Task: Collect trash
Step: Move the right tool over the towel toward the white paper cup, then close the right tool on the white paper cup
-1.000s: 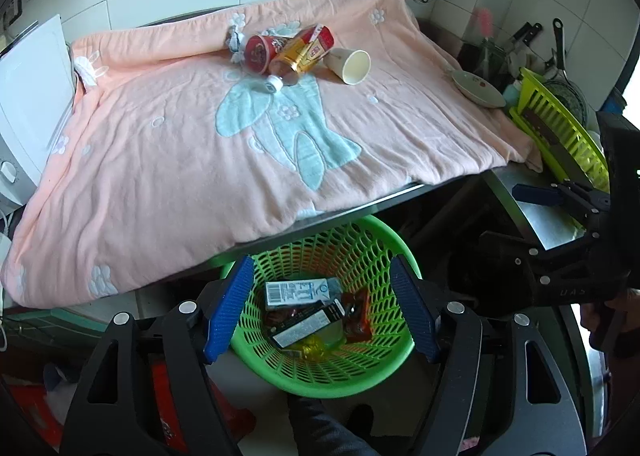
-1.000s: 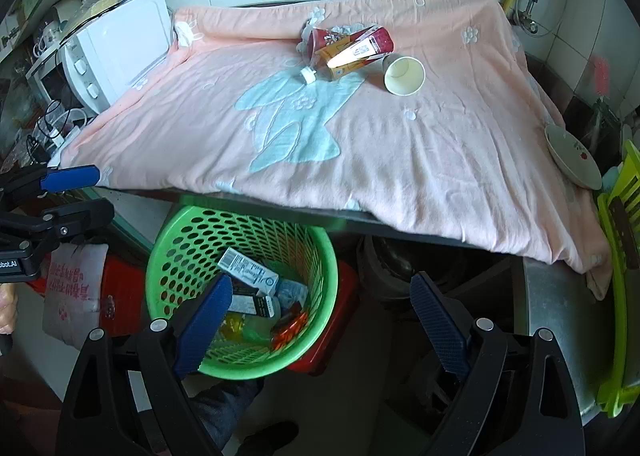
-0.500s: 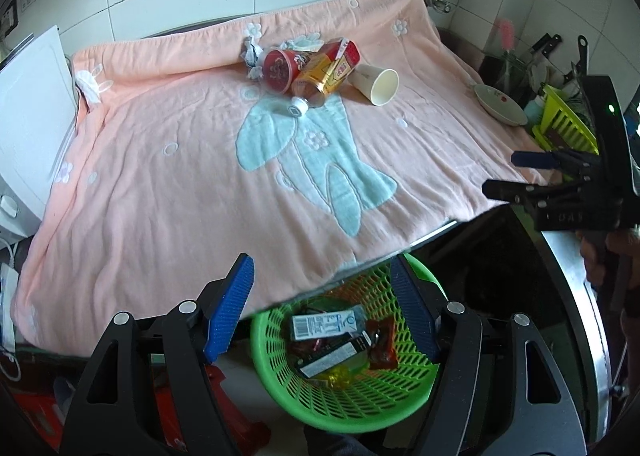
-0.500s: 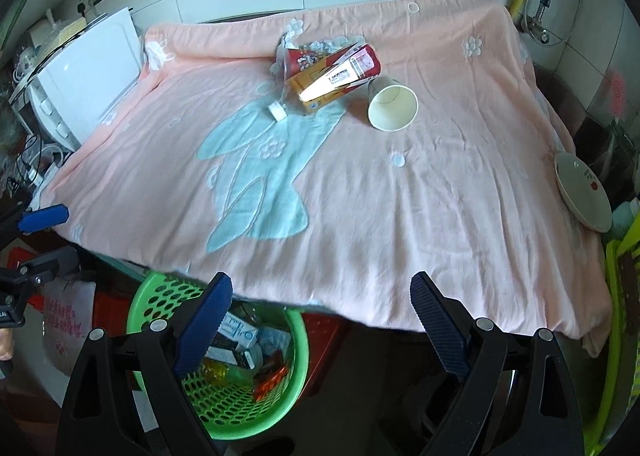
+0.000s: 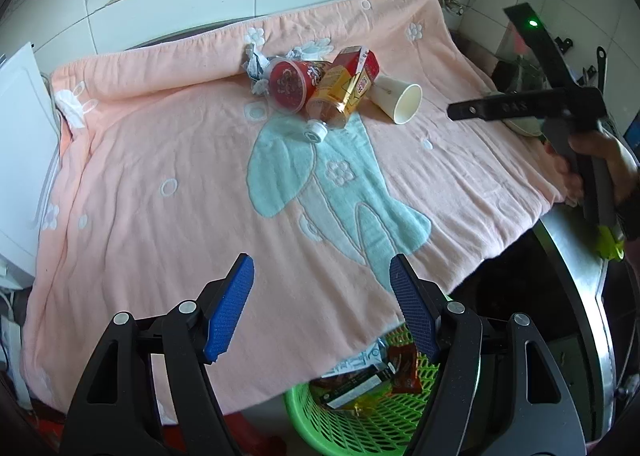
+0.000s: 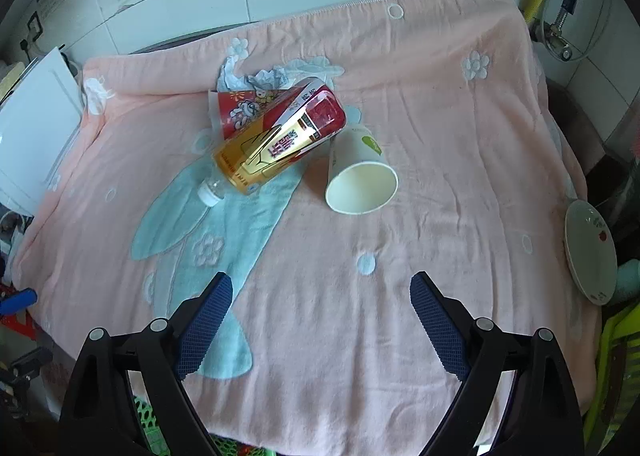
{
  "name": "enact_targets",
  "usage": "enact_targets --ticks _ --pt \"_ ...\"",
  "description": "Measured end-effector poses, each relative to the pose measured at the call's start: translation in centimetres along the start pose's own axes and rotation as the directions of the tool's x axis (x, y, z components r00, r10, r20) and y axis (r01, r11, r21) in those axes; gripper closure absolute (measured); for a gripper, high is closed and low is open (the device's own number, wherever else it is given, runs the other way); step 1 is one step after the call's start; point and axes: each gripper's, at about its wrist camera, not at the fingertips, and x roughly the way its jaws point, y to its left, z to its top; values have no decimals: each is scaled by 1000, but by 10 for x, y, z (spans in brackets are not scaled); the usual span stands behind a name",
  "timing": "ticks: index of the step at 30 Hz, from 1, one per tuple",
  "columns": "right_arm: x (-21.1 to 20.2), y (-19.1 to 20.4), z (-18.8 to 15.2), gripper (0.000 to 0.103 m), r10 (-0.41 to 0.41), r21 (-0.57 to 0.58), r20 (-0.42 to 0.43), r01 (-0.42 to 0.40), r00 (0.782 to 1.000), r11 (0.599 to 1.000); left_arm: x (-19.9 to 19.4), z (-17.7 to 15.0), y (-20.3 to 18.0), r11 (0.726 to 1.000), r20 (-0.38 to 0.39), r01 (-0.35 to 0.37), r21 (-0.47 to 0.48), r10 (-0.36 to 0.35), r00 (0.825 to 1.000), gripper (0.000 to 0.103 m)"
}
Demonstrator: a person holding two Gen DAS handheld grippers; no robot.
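Four bits of trash lay clustered at the upper middle of both frames on the pink blanket over the surface: a bottle, a red tub, crumpled paper and a paper cup. The right gripper stood wide with nothing between its blue pads, and the cup lay up-frame and slightly right of its centre, on its side with the open mouth turned toward the gripper. The bottle's long axis ran diagonally, cap at lower left, base at upper right. The left gripper, equally wide and empty, hung near the blanket's lower edge above the green basket, well apart from the cluster. By my judgement the right one was nearer, and the cup its easiest reach
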Motion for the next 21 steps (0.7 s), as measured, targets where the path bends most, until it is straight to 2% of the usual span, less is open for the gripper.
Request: enact_targets --ticks 10,15,21 --pt "54 -14 70 16 -60 14 -48 61 997 998 19 28 32 1000 -11 2 16 -2 1000 33" --pt "80 -18 88 16 -89 11 -80 91 993 996 30 34 44 1000 -28 4 16 -3 1000 33" --pt "110 -30 99 16 -85 32 -129 90 988 995 41 41 53 1000 -41 2 19 -1 999 33"
